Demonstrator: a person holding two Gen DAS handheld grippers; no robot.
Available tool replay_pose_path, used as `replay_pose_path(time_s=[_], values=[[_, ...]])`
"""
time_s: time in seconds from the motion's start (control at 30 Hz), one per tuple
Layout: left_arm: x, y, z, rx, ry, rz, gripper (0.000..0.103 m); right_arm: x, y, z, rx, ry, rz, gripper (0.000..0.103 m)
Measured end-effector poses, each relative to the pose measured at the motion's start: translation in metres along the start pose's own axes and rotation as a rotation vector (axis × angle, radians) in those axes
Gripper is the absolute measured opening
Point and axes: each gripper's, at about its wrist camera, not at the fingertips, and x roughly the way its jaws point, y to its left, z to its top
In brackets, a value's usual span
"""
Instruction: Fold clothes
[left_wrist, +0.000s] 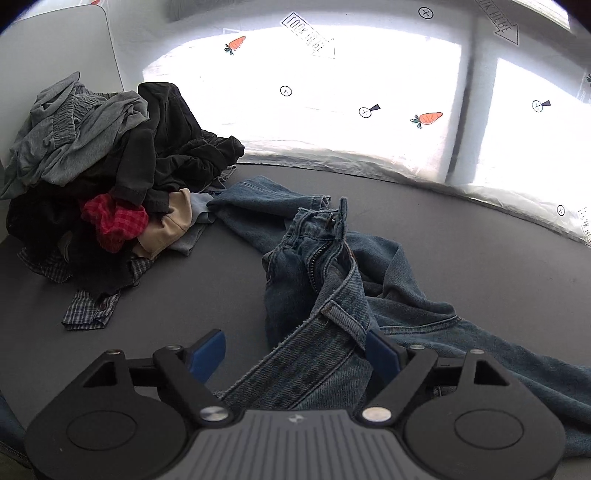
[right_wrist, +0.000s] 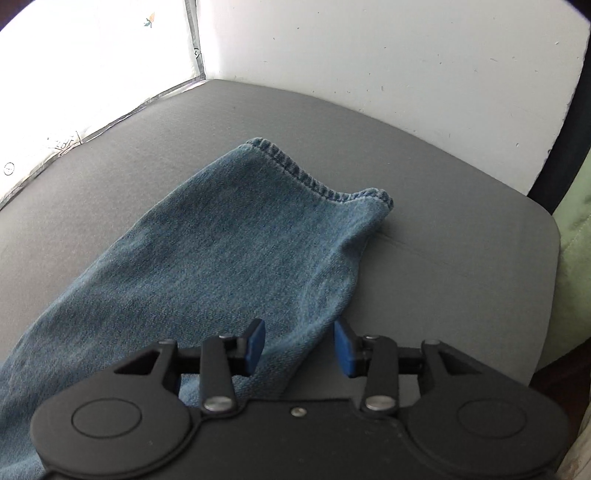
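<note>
Jeans (left_wrist: 332, 280), 1 pair, between spread left gripper (left_wrist: 295, 350); right gripper (right_wrist: 300, 345) likewise apart; 1 clothes pile (left_wrist: 103, 173)

Both wrist views sit low and close over the jeans (left_wrist: 332, 295) — they share the grey table (right_wrist: 443, 184).

A dark grey matte table (right_wrist: 443, 229) meets a scuffed white wall (right_wrist: 406, 66); bright daylight glows through translucent carrot-printed plastic sheeting (left_wrist: 332, 103) covering the window.
</note>
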Motion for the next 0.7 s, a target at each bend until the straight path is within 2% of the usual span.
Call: replay_pose_path(time_s=[0.07, 0.2, 0.27, 0.37, 0.43, 0.5, 0.7], values=[[-0.006, 0.003, -0.014, 0.036, 0.018, -0.005, 0.084, -0.001, 0.0, -0.004, -0.006, 0.004, 0.019, 0.045], [0.001, 0.014, -0.043, 0.019, 0.087, 0.005, 0.084, 0.002, -0.007, -0.009, 0.057, 0.036, 0.064, 0.05], [0.008, 0.023, -0.054, -0.021, 0.12, 0.022, 0.084, 0.004, -0.013, -0.01, 0.111, 0.044, 0.091, 0.051], [0.023, 0.041, -0.064, -0.132, 0.159, 0.043, 0.084, 0.005, -0.024, -0.01, 0.202, 0.042, 0.133, 0.054], [0.032, 0.053, -0.069, -0.196, 0.173, 0.042, 0.084, 0.004, -0.027, -0.009, 0.219, 0.039, 0.144, 0.055], [0.039, 0.056, -0.069, -0.195, 0.168, 0.03, 0.084, 0.004, -0.029, -0.008, 0.233, 0.036, 0.158, 0.059], [0.06, 0.048, -0.064, -0.094, 0.171, 0.011, 0.084, 0.008, -0.038, -0.003, 0.327, 0.05, 0.204, 0.066]])
